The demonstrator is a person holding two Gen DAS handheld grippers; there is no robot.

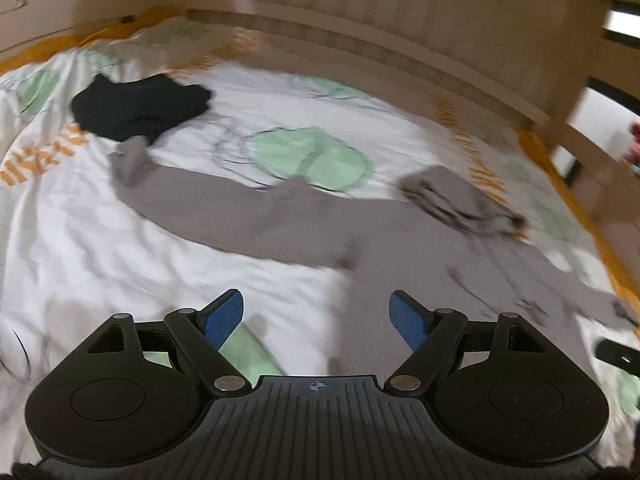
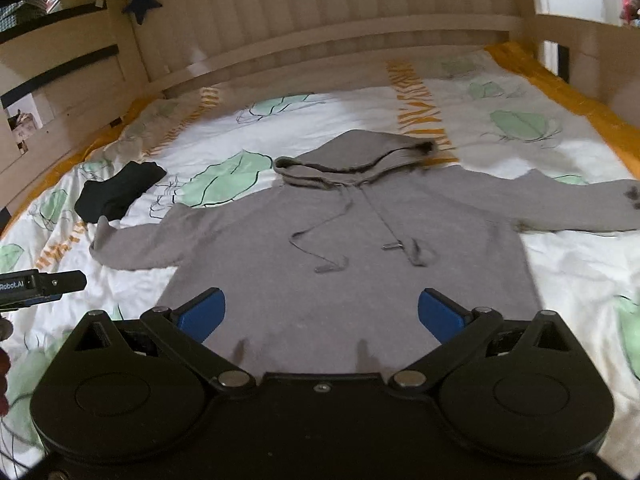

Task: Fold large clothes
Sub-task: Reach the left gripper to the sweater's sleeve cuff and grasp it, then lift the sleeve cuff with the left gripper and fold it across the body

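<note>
Left gripper (image 1: 316,318) spread wide, blue pads (image 1: 224,318) holding nothing, hovering over the bed with the white duvet printed with green leaves and orange stripes (image 1: 80,240). Right gripper (image 2: 322,314) same deal: wide apart, nothing between the blue pads (image 2: 202,314), hanging above the lower part of the grey hooded sweatshirt (image 2: 340,264).

In the right wrist view, sweatshirt laid out flat and face up on the duvet (image 2: 560,272), filling the centre. Hood (image 2: 356,156) at about 12 o'clock from the gripper, drawstrings (image 2: 320,236) trailing loose down the chest. One sleeve (image 2: 132,244) stretched out toward 10 o'clock, the other sleeve (image 2: 580,208) toward 2 o'clock and running off the frame edge. Small crumpled black garment (image 2: 116,194) further out at 10 o'clock, just beyond the sleeve cuff; touching or not, hard to say. Tip of the left gripper peeking in at 9 o'clock at the frame edge.

Left wrist view pretty motion-blurred. Sweatshirt (image 1: 420,264) up at 1 o'clock from the left gripper, sleeve (image 1: 224,216) reaching out to 11 o'clock, black garment (image 1: 140,106) right past its cuff. Hood (image 1: 456,200) at 1 o'clock.

Pale wooden slatted bed frame (image 2: 320,12) along the far side, dark blue star (image 2: 142,0) hanging on it at 11 o'clock.
</note>
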